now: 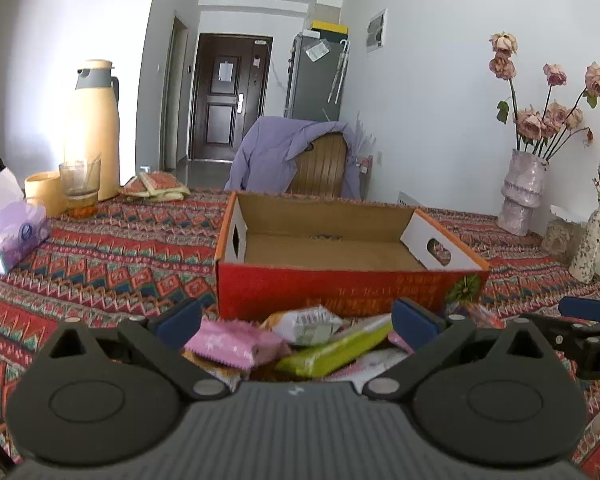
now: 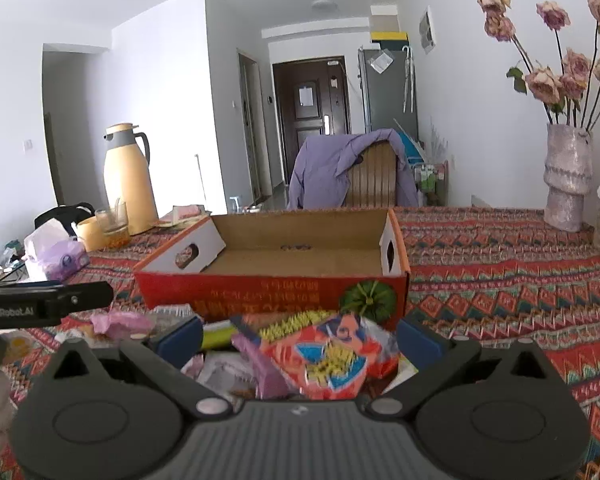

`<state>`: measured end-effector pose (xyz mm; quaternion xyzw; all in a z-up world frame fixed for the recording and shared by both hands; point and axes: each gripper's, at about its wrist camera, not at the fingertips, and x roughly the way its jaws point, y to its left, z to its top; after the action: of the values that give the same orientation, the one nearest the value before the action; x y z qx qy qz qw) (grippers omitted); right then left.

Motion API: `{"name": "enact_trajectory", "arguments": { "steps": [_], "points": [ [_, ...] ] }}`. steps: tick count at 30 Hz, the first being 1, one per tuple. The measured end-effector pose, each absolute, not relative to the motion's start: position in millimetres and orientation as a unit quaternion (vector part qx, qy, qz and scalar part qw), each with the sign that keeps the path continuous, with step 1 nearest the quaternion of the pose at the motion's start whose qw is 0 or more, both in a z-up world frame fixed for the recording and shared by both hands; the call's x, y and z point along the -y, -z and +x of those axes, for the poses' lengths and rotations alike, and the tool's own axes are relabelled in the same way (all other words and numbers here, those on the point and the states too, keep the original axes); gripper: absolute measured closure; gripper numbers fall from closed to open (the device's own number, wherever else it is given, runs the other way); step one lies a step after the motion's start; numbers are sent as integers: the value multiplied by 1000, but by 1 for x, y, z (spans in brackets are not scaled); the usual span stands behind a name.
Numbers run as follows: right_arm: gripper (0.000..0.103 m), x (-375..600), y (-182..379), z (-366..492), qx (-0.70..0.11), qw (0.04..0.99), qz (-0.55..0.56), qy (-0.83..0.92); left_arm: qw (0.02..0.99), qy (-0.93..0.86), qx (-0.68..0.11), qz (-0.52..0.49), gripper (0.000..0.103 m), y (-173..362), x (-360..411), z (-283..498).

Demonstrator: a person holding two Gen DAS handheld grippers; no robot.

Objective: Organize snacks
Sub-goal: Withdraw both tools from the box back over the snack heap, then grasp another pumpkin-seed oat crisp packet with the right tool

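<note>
Your snacks lie in a loose heap on the bench just in front of the red cardboard box (image 1: 340, 288), against its near wall, and the box itself holds nothing yet.

Both tongs stand open and grip nothing. The left tongs (image 1: 296, 322) hang over the side of the heap with the pink packet (image 1: 232, 342), the white packet (image 1: 308, 324) and the long green packet (image 1: 332, 350). The right tongs (image 2: 300, 338) hover over the orange-red packet (image 2: 332, 360), which sits on top, nearest the box's front wall.

What could go wrong: the packets overlap, so closing on one may pinch the edge of its neighbour and drag it along, or tip others off the heap toward you. The wrappers look thin and glossy, so I judge a grip on a crimped end alone may slip out on the way over the wall. The box wall in front of the heap is tall, so a low carry would catch a packet on its rim and could shove the light box away. Your two tongs are also near each other here; reaching for the middle at once risks a knock.

The packets are small, soft, brightly printed pillow packs, some crumpled, with print too blurred to read.
</note>
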<state>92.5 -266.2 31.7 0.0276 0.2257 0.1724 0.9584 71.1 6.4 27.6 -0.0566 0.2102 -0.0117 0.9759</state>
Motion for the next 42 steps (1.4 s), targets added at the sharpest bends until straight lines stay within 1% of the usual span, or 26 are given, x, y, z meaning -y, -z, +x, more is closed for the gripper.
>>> {"name": "enact_trajectory", "arguments": {
  "steps": [15,18,20,21,23,25,28,32,34,39,42],
  "points": [
    [0,264,3,73,-262,950,17,-168,970,15,-234,-64,0,2,-14,48],
    [6,260,4,71,-261,950,3,-169,970,16,-233,-61,0,3,-13,44],
    [17,257,4,70,-263,950,-6,-170,970,16,-235,-62,0,4,-13,43],
    [19,256,4,71,-266,949,-8,-170,970,15,-235,-61,0,4,-13,42],
    [29,254,4,73,-270,947,-8,-171,970,14,-235,-61,0,4,-13,40],
    [34,253,4,76,-275,946,-3,-171,970,14,-233,-62,0,3,-14,38],
    [35,251,4,86,-287,944,10,-163,971,14,-232,-62,0,2,-12,37],
    [45,244,6,101,-307,941,26,-143,971,16,-232,-61,0,1,-11,37],
    [47,238,10,108,-317,939,24,-131,971,18,-232,-61,0,1,-10,36],
    [50,231,24,113,-339,935,4,-106,970,17,-233,-63,0,2,-13,34],
    [50,231,29,108,-335,937,-13,-97,970,15,-235,-65,0,2,-15,34]
  ]
}}
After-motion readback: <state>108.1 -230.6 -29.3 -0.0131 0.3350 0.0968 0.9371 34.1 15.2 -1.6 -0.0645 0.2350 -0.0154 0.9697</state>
